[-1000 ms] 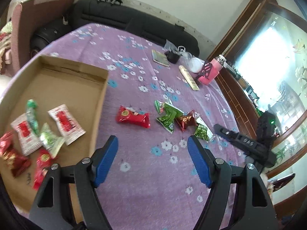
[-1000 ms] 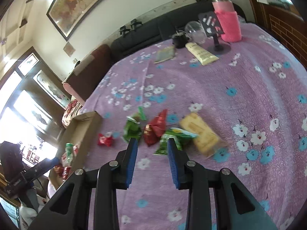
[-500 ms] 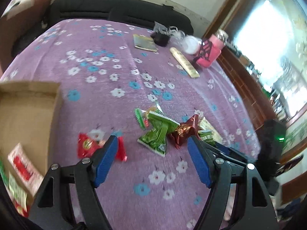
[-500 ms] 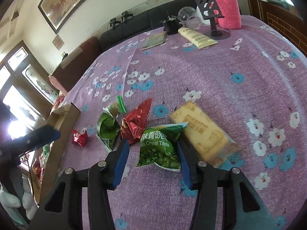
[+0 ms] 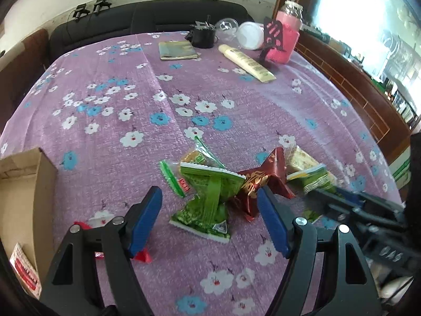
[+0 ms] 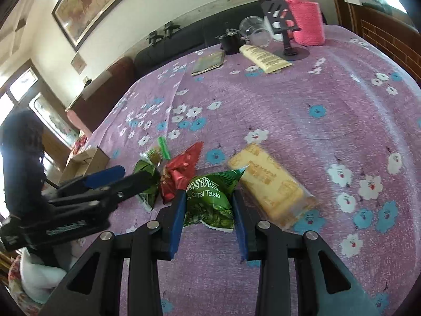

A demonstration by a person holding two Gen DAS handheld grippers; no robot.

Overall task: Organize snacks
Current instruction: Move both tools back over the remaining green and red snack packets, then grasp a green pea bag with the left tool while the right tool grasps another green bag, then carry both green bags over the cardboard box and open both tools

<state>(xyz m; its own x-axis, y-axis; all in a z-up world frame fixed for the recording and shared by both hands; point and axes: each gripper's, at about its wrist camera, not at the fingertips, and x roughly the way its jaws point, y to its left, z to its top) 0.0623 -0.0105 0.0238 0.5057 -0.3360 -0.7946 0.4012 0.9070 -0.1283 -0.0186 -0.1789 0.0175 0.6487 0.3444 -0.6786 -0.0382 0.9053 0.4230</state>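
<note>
Snack packets lie in a cluster on the purple floral cloth. My left gripper [image 5: 209, 220] is open, its blue pads either side of a green packet [image 5: 208, 200] with a dark red packet [image 5: 260, 181] just right of it. My right gripper [image 6: 209, 220] is open, its pads straddling a green pea packet [image 6: 210, 200]; I cannot tell if they touch it. A yellow biscuit pack [image 6: 271, 184] lies to its right, a red packet [image 6: 181, 171] to its left. The cardboard box [image 5: 23, 197] sits at far left.
At the table's far side are a pink bottle [image 5: 286, 36], a black phone stand [image 6: 286, 26], a cream tube [image 5: 247, 62], a booklet [image 5: 176, 50], a black pot [image 5: 202, 34] and clear cups [image 6: 255, 30]. A small red packet [image 5: 142, 255] lies under my left finger.
My left gripper swung from over the box to the snack cluster and now straddles the green packet. My right gripper moved forward and opened around the green pea packet.
</note>
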